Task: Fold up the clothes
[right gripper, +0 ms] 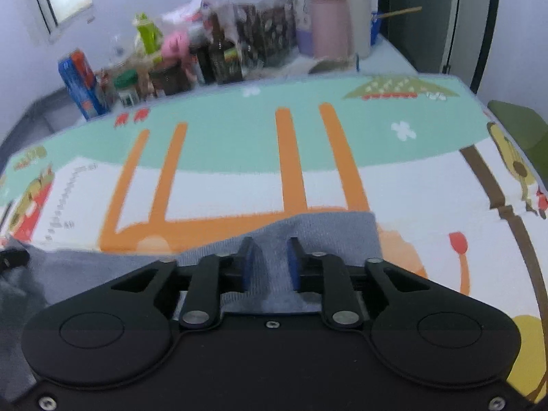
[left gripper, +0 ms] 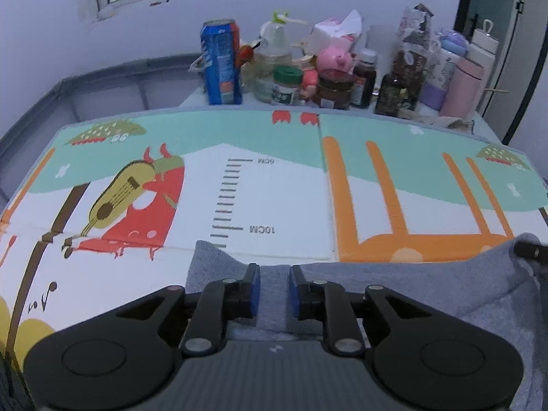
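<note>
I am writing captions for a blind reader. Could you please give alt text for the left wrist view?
The left tool has grey cloth between its open blue pads, at the near edge of a cartoon play mat. Behind the mat stand a blue can, jars and bottles against a pale wall.

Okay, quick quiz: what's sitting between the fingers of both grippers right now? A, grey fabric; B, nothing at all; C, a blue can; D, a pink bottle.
A: grey fabric fills the gap between the blue pads of both the left gripper and the right gripper, lying on the play mat.
</note>
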`<action>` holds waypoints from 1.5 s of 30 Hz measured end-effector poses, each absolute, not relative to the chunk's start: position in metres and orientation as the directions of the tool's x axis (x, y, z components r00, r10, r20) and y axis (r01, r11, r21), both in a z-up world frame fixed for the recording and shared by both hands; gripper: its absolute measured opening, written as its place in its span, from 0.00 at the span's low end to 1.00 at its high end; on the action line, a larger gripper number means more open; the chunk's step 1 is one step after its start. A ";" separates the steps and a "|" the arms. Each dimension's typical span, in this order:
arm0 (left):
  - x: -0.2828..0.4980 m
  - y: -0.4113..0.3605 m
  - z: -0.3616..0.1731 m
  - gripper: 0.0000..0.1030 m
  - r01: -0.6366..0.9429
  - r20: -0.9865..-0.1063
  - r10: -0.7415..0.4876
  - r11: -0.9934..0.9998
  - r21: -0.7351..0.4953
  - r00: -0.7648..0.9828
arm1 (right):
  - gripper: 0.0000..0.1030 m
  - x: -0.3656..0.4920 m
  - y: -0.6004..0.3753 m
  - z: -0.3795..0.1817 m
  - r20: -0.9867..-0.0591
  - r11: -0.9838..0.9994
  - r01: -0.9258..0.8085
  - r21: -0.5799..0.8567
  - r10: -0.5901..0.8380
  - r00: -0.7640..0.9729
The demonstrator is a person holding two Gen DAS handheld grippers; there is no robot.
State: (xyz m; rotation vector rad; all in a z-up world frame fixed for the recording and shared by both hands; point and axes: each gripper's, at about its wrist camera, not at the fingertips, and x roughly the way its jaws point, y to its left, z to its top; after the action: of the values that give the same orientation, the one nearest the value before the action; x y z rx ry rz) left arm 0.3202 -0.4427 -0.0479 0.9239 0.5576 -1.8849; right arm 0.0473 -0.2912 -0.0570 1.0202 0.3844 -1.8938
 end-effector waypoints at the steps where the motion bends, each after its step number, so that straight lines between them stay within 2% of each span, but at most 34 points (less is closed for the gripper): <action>1: 0.320 -0.441 -0.046 0.24 0.885 -0.786 -0.547 -0.466 -0.001 -0.289 | 0.22 0.046 -0.289 -0.053 -0.771 -0.533 0.833 0.147 -0.590 -0.242; 4: 0.318 -0.432 -0.040 0.33 0.868 -0.784 -0.527 -0.496 -0.030 -0.328 | 0.24 0.041 -0.284 -0.040 -0.758 -0.542 0.823 0.169 -0.605 -0.243; 6: 0.317 -0.423 -0.037 0.46 0.845 -0.780 -0.508 -0.532 -0.051 -0.367 | 0.24 0.040 -0.278 -0.032 -0.750 -0.541 0.823 0.176 -0.615 -0.244; 8: 0.316 -0.412 -0.035 0.49 0.817 -0.773 -0.486 -0.573 -0.072 -0.408 | 0.24 0.041 -0.272 -0.026 -0.745 -0.527 0.830 0.182 -0.625 -0.233; 15: 0.318 -0.381 -0.048 0.49 0.764 -0.794 -0.413 -0.638 -0.097 -0.445 | 0.12 0.062 -0.243 -0.025 -0.771 -0.452 0.868 0.208 -0.621 -0.139; 20: 0.333 -0.374 -0.063 0.49 0.764 -0.818 -0.359 -0.629 -0.144 -0.450 | 0.12 0.085 -0.222 -0.036 -0.795 -0.415 0.884 0.213 -0.599 -0.090; 22: 0.339 -0.374 -0.071 0.49 0.765 -0.836 -0.347 -0.632 -0.127 -0.426 | 0.12 0.093 -0.212 -0.042 -0.804 -0.409 0.886 0.218 -0.590 -0.074; 24: 0.348 -0.376 -0.078 0.49 0.778 -0.845 -0.361 -0.621 -0.098 -0.394 | 0.12 0.094 -0.203 -0.047 -0.812 -0.420 0.883 0.210 -0.578 -0.081; 28: 0.375 -0.389 -0.081 0.51 0.818 -0.843 -0.369 -0.560 -0.135 -0.392 | 0.12 0.089 -0.183 -0.057 -0.823 -0.459 0.869 0.184 -0.555 -0.118; 34: 0.406 -0.404 -0.079 0.44 0.882 -0.853 -0.434 -0.467 -0.063 -0.291 | 0.09 0.081 -0.154 -0.073 -0.837 -0.515 0.845 0.145 -0.519 -0.172; 41: 0.434 -0.407 -0.075 0.42 0.907 -0.854 -0.446 -0.415 -0.069 -0.269 | 0.09 0.061 -0.124 -0.074 -0.849 -0.591 0.800 0.098 -0.469 -0.243; 45: 0.443 -0.395 -0.064 0.42 0.916 -0.841 -0.475 -0.396 -0.059 -0.259 | 0.09 0.054 -0.102 -0.069 -0.842 -0.630 0.767 0.123 -0.475 -0.255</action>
State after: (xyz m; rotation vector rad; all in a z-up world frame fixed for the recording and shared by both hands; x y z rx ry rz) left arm 0.4430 -0.3955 -0.0643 0.9480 0.6982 -1.8152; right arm 0.0536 -0.1020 -0.0686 1.1667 0.4006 -1.9632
